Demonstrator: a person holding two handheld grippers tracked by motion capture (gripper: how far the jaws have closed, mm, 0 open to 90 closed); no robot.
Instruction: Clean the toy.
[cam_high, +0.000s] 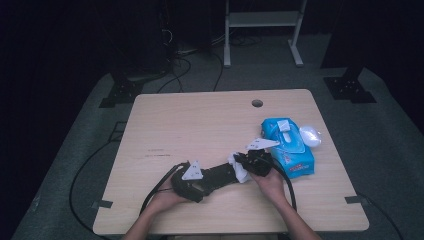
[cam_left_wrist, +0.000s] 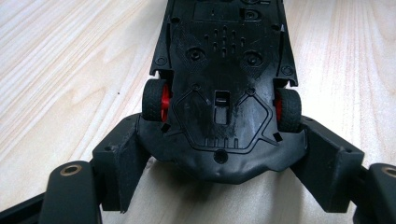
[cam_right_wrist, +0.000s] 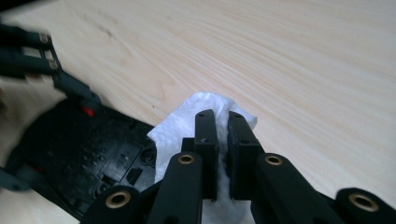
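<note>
A black toy car (cam_left_wrist: 224, 70) with red wheel hubs lies belly up on the wooden table (cam_high: 200, 120). My left gripper (cam_left_wrist: 222, 144) is shut on one end of it, a jaw pressing each side just behind the wheels. In the high view the car (cam_high: 220, 175) stretches from my left gripper (cam_high: 210, 181) toward my right gripper (cam_high: 245, 162). My right gripper (cam_right_wrist: 223, 121) is shut on a white wipe (cam_right_wrist: 187, 121), which rests against the other end of the car (cam_right_wrist: 93, 154). The wipe (cam_high: 241, 171) shows white between the two grippers.
A blue pack of wet wipes (cam_high: 287, 145) lies at the right of the table, with a small white object (cam_high: 310, 135) beside it. A cable hole (cam_high: 257, 103) sits near the far edge. Cables trail off the near left side.
</note>
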